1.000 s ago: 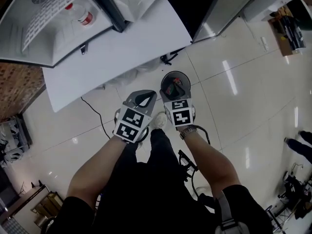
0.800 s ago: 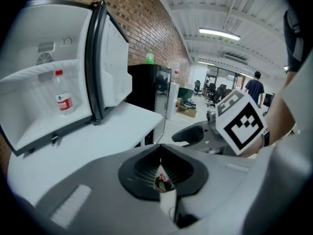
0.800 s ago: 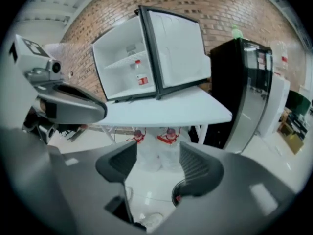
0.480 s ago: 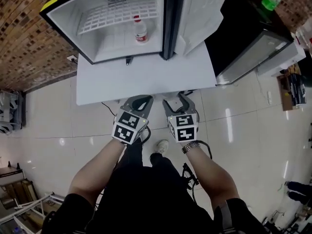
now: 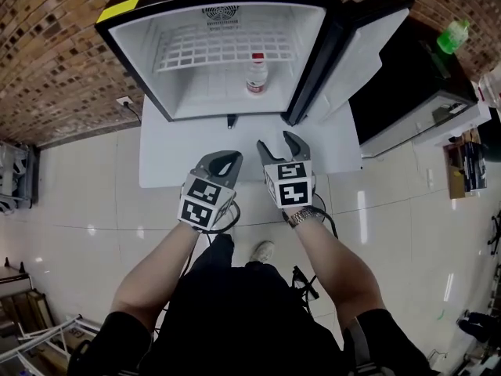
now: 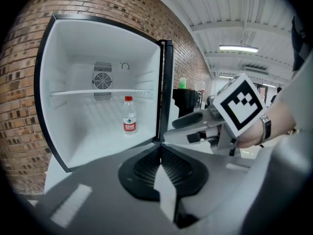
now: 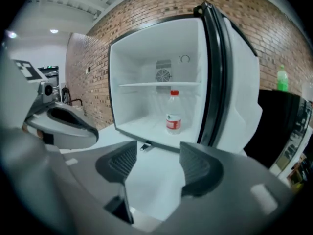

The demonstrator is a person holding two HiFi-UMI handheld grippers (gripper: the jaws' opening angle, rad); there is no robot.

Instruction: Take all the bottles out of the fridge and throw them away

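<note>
Brick wall (image 5: 55, 61) backs the open white mini fridge (image 5: 149, 69), upper centre.
Clear red-capped plastic bottle (image 5: 256, 74) stands inside: likely light, slick, crushable; grip its labelled middle. Your right gripper (image 5: 277, 141) gapes empty, left gripper (image 5: 225, 157) pinched closed.

Unobstructed fridge (image 5: 138, 47) opening, 1 bottle (image 5: 256, 74) inside

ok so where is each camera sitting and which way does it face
Head view: on the person's head, steeply down at the open fridge; shows forearms, legs, left gripper, right gripper.
Left gripper view: on the left gripper, faces the fridge along shut jaws; right gripper at right.
Right gripper view: on the right gripper, faces the fridge between open jaws; left gripper at left.
Shared: all three see the bottle in the fridge.
</note>
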